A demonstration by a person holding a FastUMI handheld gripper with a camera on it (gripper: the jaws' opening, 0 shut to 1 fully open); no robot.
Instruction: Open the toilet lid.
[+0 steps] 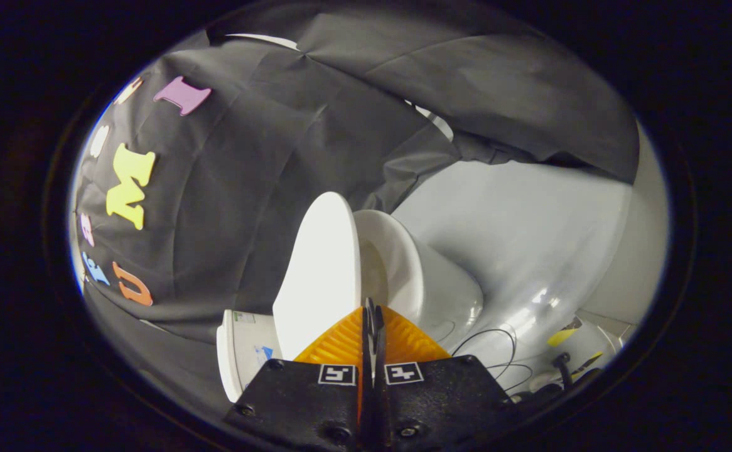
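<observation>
Black cloth (265, 157) forms the booth wall, hung in loose folds and creased along several seams. A further sheet of the same cloth (498, 81) droops across the upper area, its lower edge sagging. Beyond that sheet lies a pale, glossy floor (529, 238), evenly lit, carrying a soft bright reflection. Thin dark cables (491, 351) loop over the floor at the near side. Just beside the cables are a strip of yellow tape (560, 338) and a small dark fitting (564, 364), too small to identify.
</observation>
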